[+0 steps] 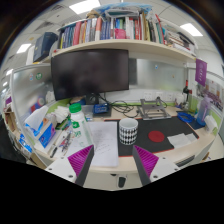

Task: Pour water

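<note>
Hovering above the tabletop (150, 135), the claw (113, 160) was open and empty, its fingers spread as if lined up for a grab at the patterned cup (128, 131) standing just ahead between them.

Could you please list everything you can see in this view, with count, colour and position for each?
Cup: one, white with black dots, on the desk just ahead of the fingers, not between them.
Monitor: one, black, screen dark, at the back of the desk beyond the cup.
Shelf: one, pale, above the monitor.
Books: a row, mixed colours, on the shelf; count unclear.
Papers: white sheets, left of the cup.
Black mat: one, right of the cup.
Desk: one, light surface, cluttered with small items too small to name.
Gripper: one, magenta pads, fingers open, nothing between them.
</note>
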Demonstrator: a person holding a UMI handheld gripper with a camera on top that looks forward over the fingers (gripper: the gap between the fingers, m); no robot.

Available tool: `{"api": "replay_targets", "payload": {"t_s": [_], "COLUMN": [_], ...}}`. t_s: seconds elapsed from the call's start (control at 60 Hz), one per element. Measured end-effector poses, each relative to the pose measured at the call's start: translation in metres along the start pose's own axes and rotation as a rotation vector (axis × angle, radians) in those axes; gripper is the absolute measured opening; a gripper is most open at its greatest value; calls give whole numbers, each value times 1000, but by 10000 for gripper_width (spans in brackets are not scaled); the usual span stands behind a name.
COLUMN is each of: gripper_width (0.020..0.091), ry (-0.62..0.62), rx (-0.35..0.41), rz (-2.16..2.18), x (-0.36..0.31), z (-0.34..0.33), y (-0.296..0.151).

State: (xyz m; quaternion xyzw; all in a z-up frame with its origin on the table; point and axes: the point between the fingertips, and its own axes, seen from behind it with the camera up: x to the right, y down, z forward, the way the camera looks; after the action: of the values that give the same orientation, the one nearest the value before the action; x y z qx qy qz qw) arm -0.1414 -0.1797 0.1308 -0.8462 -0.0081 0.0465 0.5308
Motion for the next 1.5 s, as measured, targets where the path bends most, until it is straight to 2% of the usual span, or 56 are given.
{"api": "replay_targets", "payload": {"t_s": [0.067,0.217,0.333,0.517,0.9,0.95,0.967,0.983,1.0,1.067,1.15,1.217,1.283,1.5], "gripper_width": [793,794,799,798,791,752,711,642,534,528,463,428,429,413], "ry": [-21,-72,-100,-90,-31,-11,-6,-6,-10,-48,-36,-81,-135,-121], "rx": [-7,68,81,131,201,191,187,183,182,184,177,174,169,128], "rz": [-16,-79,-82,-79,-141,-142,-140,-137,-133,-123,-141,-138,-106,-86], "x": [-29,-74,-96,-114,-122,-119,-118,-117,-118,-126,-122,-134,-143,-131], "z": [7,34,61,103,160,165,166,167,167,167,165,165,165,166], "y": [10,3,-1,-17,-11,-6,-5,-4,-4,-3,-4,-1,1,-9]}}
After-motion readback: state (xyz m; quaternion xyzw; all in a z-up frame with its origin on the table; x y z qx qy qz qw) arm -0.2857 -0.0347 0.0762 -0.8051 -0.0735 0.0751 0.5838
